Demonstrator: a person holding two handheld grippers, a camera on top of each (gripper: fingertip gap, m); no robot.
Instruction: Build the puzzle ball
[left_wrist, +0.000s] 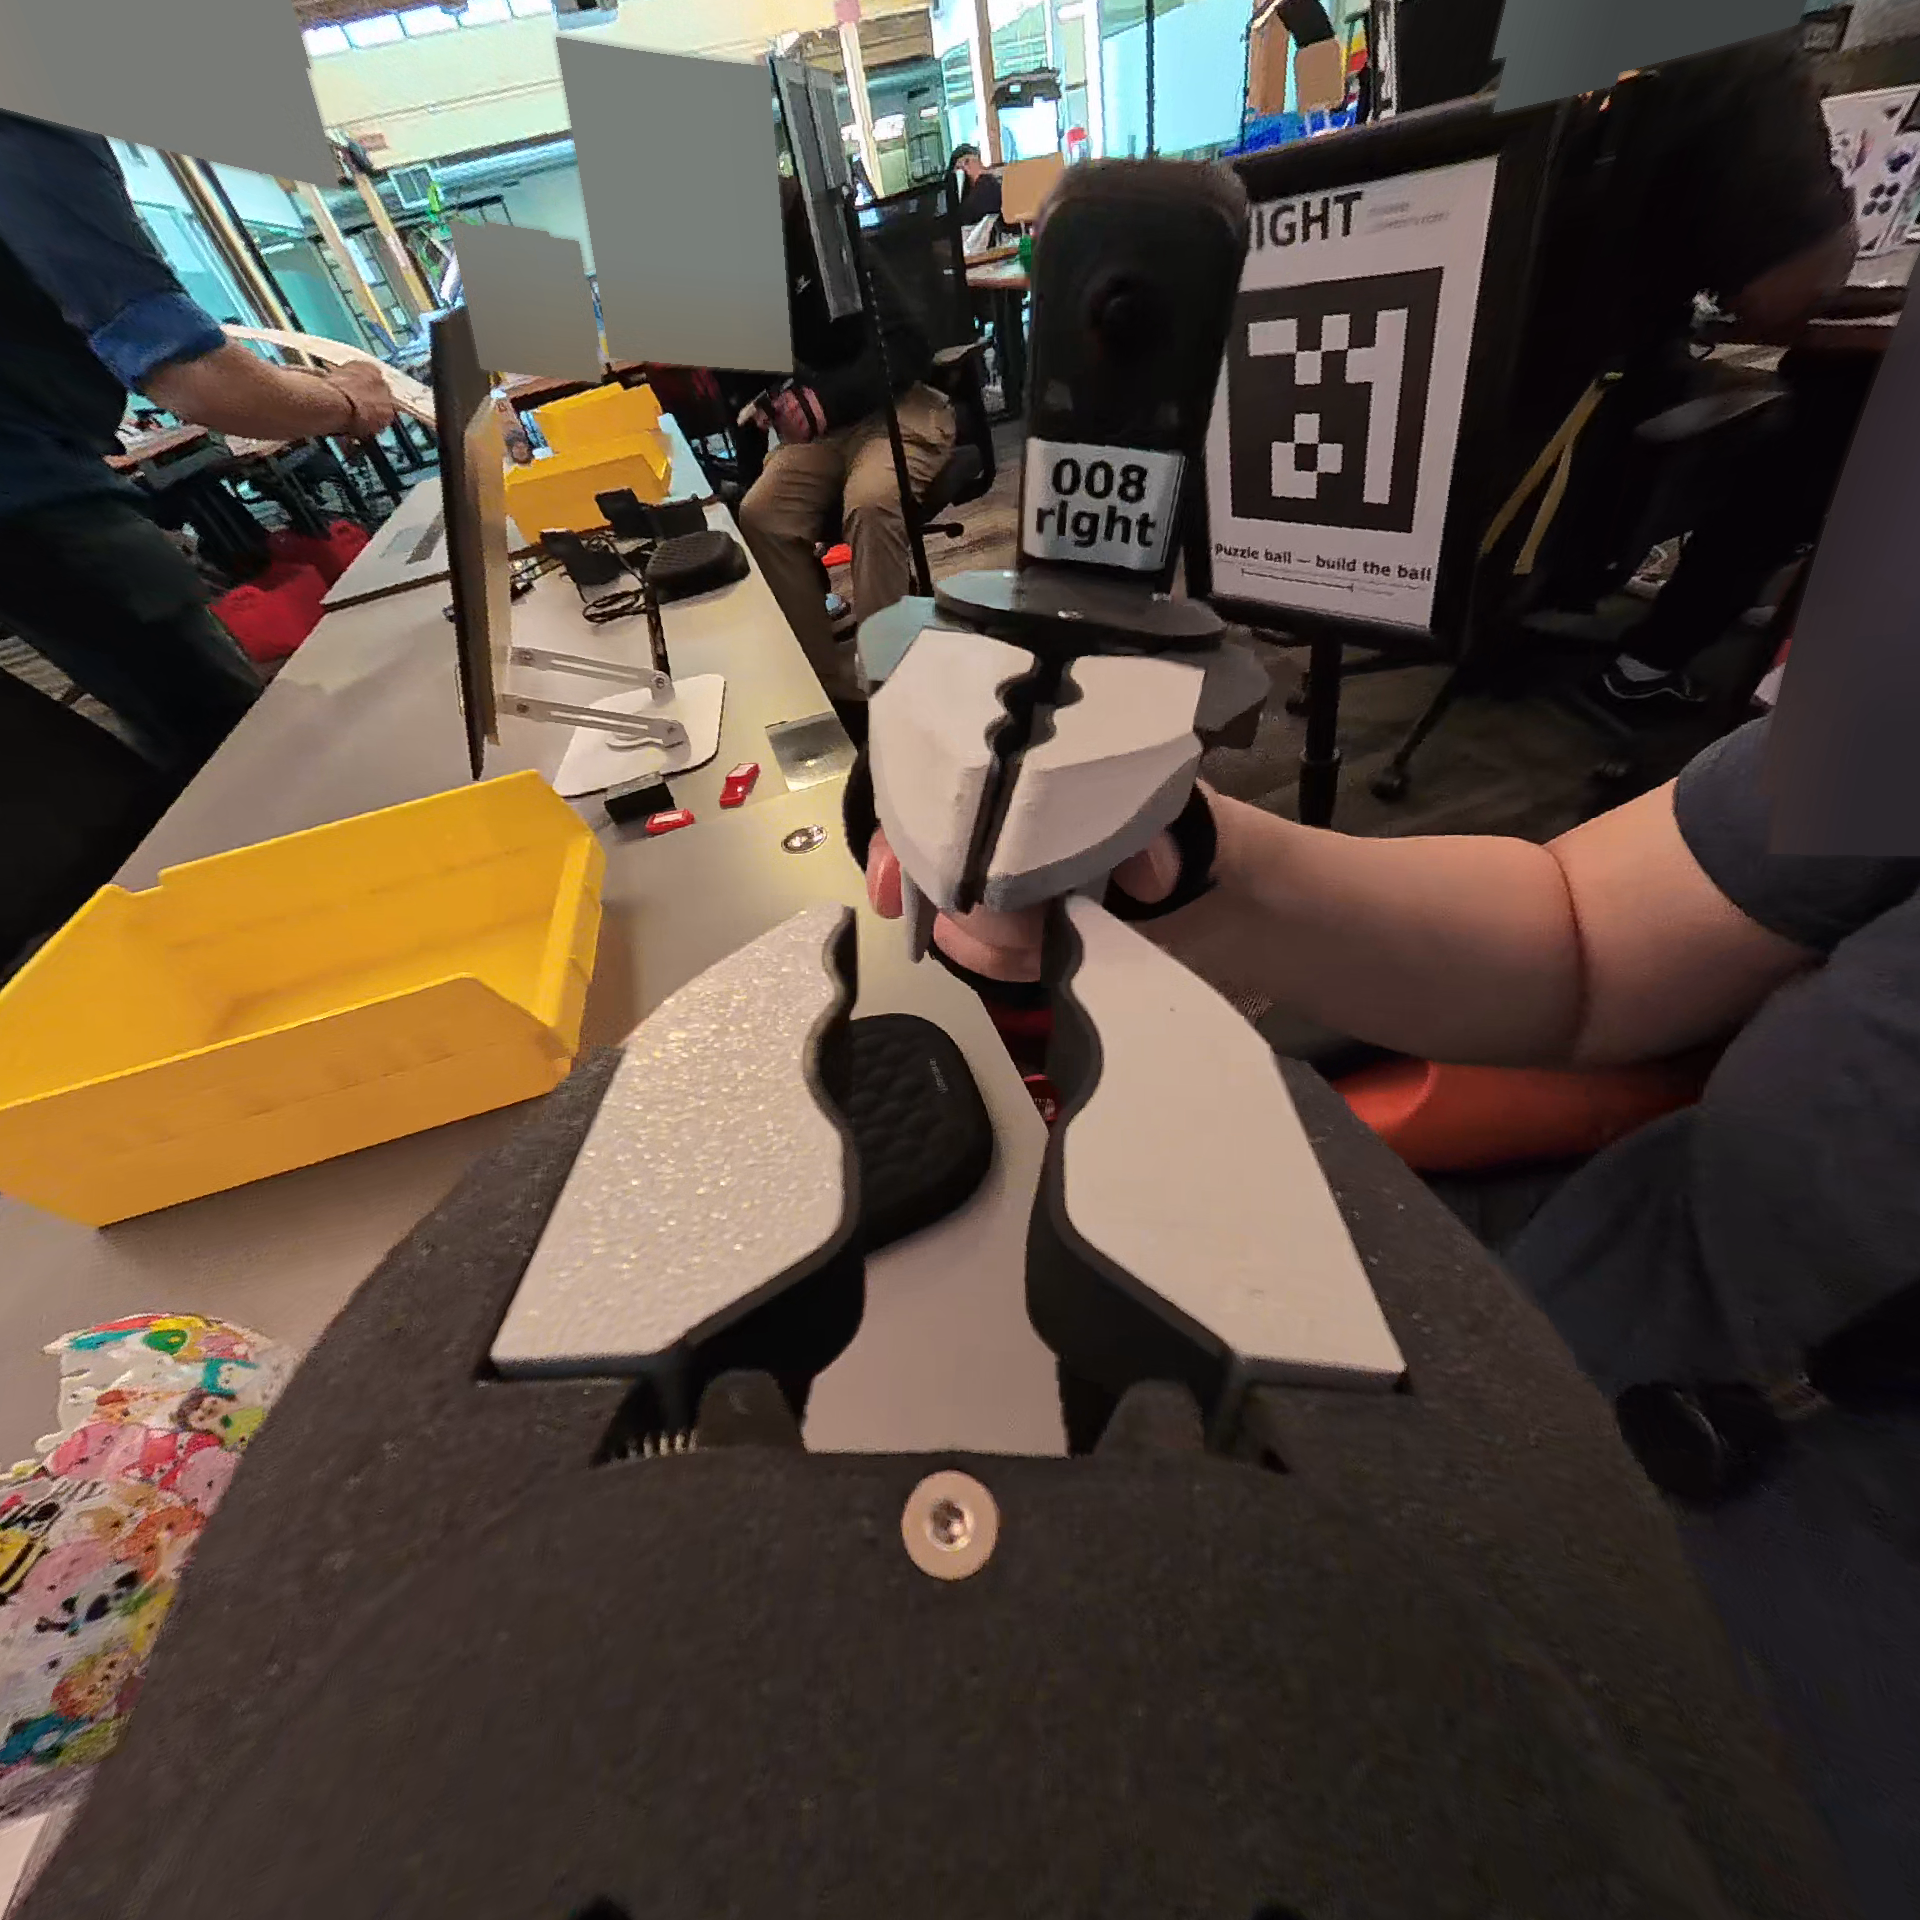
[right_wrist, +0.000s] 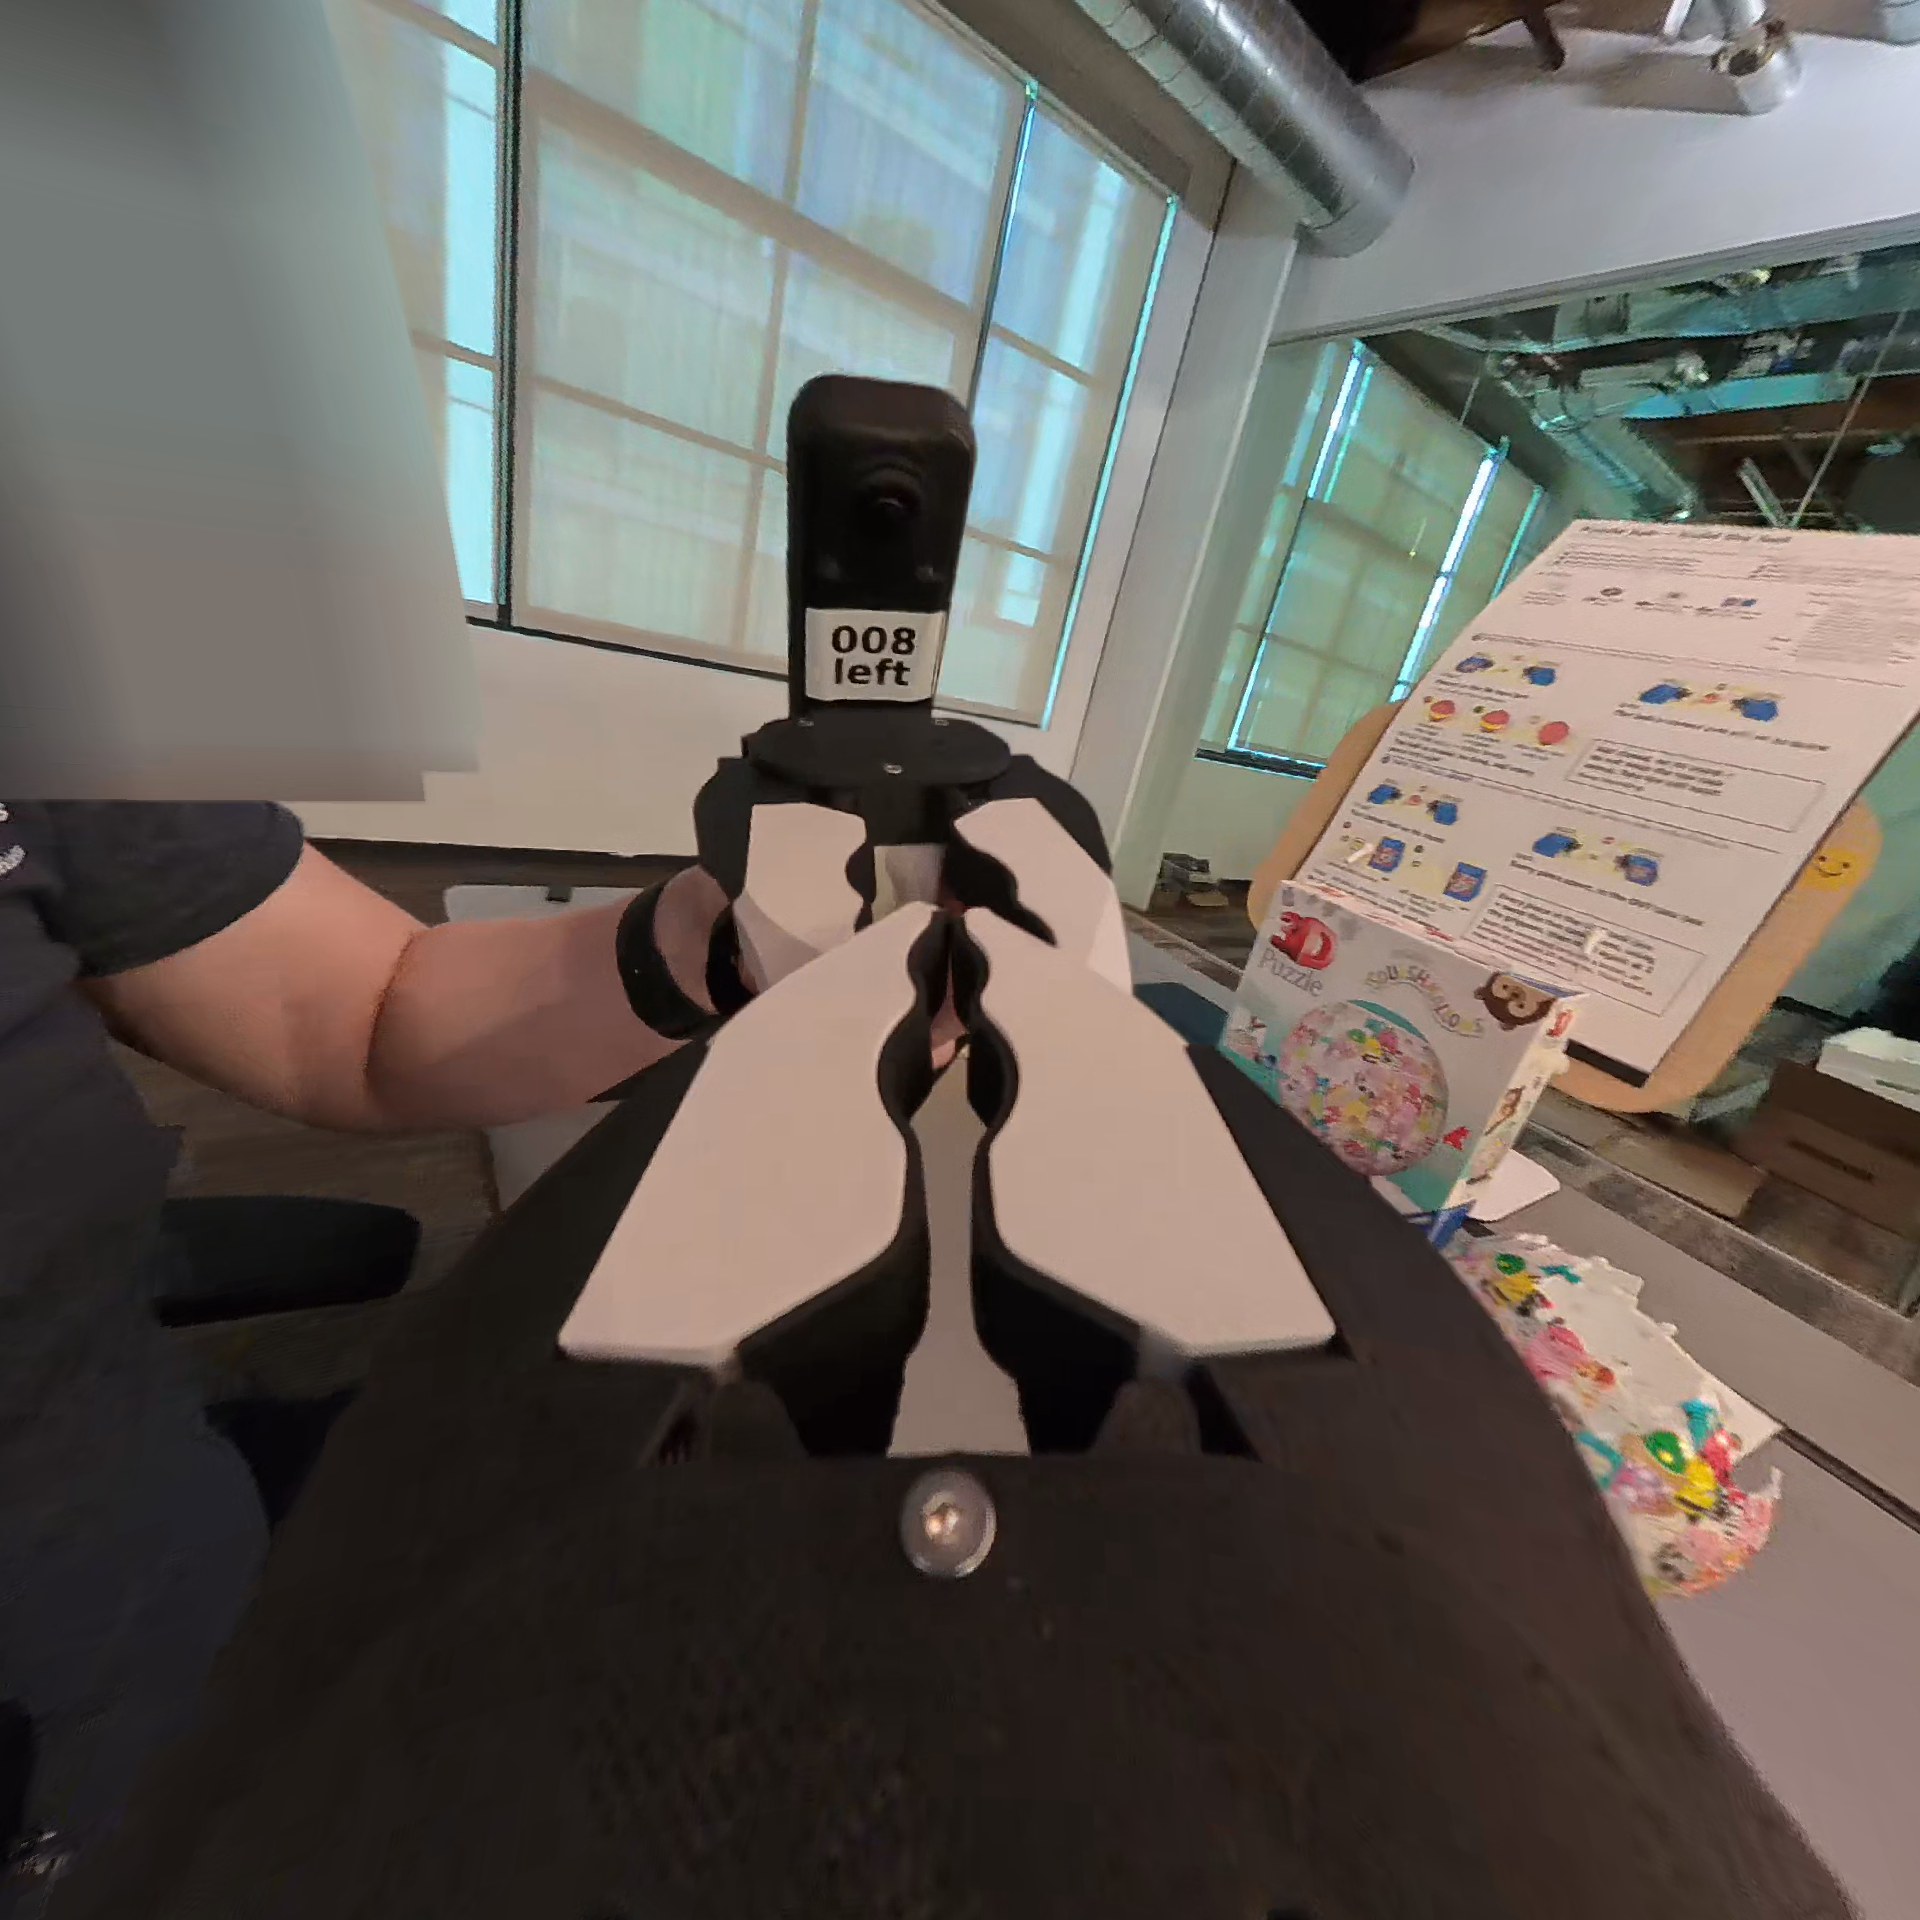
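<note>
A partly built puzzle ball shell (left_wrist: 114, 1507), curved and covered in colourful cartoon prints, lies on the grey table at the lower left of the left wrist view. It also shows in the right wrist view (right_wrist: 1621, 1403) at the right. My left gripper (left_wrist: 961, 914) is open and empty, held above the table. My right gripper (right_wrist: 943, 920) is shut with nothing visible between its fingers. The two grippers face each other tip to tip and close together. The right gripper (left_wrist: 982, 883) appears in the left wrist view. The left gripper's spread fingers (right_wrist: 800, 883) appear in the right wrist view.
An empty yellow bin (left_wrist: 291, 997) stands on the table to the left. A black padded oval object (left_wrist: 914, 1122) lies under the left gripper. The puzzle's box (right_wrist: 1382, 1049) and an instruction board (right_wrist: 1621, 779) stand at the right. A monitor (left_wrist: 468, 540) and people are behind. Left and right tips are no more than a few centimetres apart. The partly built puzzle ball shell (left_wrist: 114, 1507) sits 25 centimeters or so from the ends of my left fingers.
</note>
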